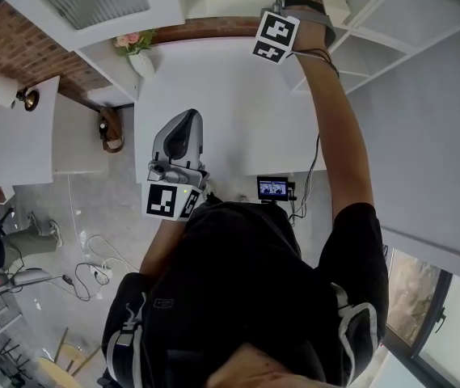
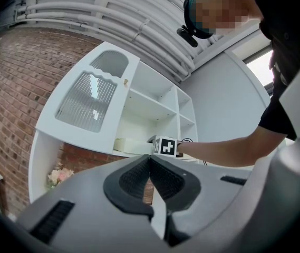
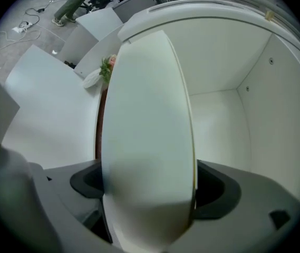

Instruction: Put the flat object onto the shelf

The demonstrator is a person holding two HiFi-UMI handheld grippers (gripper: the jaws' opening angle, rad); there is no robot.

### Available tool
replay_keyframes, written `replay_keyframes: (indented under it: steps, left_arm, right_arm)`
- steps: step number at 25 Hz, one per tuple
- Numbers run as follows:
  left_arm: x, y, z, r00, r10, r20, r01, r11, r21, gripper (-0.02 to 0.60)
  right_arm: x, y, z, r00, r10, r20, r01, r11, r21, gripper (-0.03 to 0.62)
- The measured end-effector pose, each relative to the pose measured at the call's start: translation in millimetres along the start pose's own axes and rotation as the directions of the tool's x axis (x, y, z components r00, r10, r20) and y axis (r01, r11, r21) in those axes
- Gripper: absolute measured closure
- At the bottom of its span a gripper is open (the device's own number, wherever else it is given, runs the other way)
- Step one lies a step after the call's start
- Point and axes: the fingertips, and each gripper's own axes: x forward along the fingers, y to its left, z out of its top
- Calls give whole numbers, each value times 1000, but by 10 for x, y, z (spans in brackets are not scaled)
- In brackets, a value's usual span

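White flat board [image 3: 147,115] lies at shelf [image 3: 234,120] front edge. Your right gripper [image 3: 150,187] has its 2 jaws released around the board, so placement looks done; withdrawal is left. Left gripper [image 2: 151,179] clenched, empty.

Smooth matt white flat object [image 3: 147,141], rough brick wall [image 2: 15,86]

Brick wall [image 2: 12,88], white tables [image 1: 15,148], grey floor [image 1: 108,217], perhaps a window [image 1: 452,322]
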Motion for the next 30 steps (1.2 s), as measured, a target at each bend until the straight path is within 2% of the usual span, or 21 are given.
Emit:
replay_keyframes:
  steps: [3, 5, 7, 8, 9, 10, 11, 12, 13, 16, 18, 20, 24, 30]
  left_arm:
    - [-32, -13, 35, 1000, 2, 3, -2, 1000, 4, 571]
    - [-47, 1, 53, 1000, 7, 4, -7, 1000, 8, 571]
    - [-64, 14, 59, 1000, 10, 4, -10, 1000, 9, 571]
    - [-71, 15, 59, 1000, 9, 3, -9, 1000, 9, 571]
    - [-74, 9, 60, 1000, 7, 2, -7, 1000, 8, 571]
    - [-74, -5, 62, 1000, 3, 3, -3, 1000, 8, 571]
    - [-73, -28, 65, 1000, -1, 3, 1, 1000, 8, 571]
    - [-69, -54, 69, 1000, -6, 5, 6, 1000, 7, 571]
    - [-62, -79, 74, 1000, -10, 7, 10, 1000, 7, 571]
    - [-42, -134, 87, 1000, -22, 12, 22, 1000, 9, 571]
    - [-41, -173, 97, 999, -30, 17, 30, 999, 13, 571]
    - [-45, -202, 105, 999, -35, 18, 35, 999, 15, 571]
    - [-67, -213, 80, 999, -35, 14, 35, 999, 4, 571]
    - [-55, -254, 37, 999, -47, 7, 47, 999, -6, 571]
  right_arm:
    - [-242, -37, 2, 999, -14, 37, 11, 998, 62, 146]
    - [-491, -90, 24, 993, -61, 99, 45, 986, 158, 148]
    - [-803, -125, 13, 978, -113, 176, 52, 946, 320, 149]
    - [-973, -120, -1, 967, -132, 218, 31, 910, 413, 152]
    - [-1151, -109, -13, 952, -150, 266, -6, 861, 508, 155]
    - [-1341, -101, -20, 931, -176, 320, -56, 797, 601, 174]
    - [-1539, -98, -28, 903, -215, 372, -110, 721, 684, 253]
    - [-1730, -91, -49, 875, -258, 409, -161, 642, 750, 377]
    - [-1897, -67, -80, 853, -296, 429, -201, 572, 795, 418]
    - [-2266, 91, -176, 819, -372, 437, -282, 403, 871, 470]
    - [-2461, 230, -235, 807, -405, 429, -330, 292, 898, 494]
    - [-2624, 372, -268, 810, -418, 412, -350, 220, 911, 508]
    - [-2819, 662, -202, 830, -390, 399, -365, 162, 917, 518]
    - [-2855, 924, -173, 851, -349, 392, -375, 119, 919, 522]
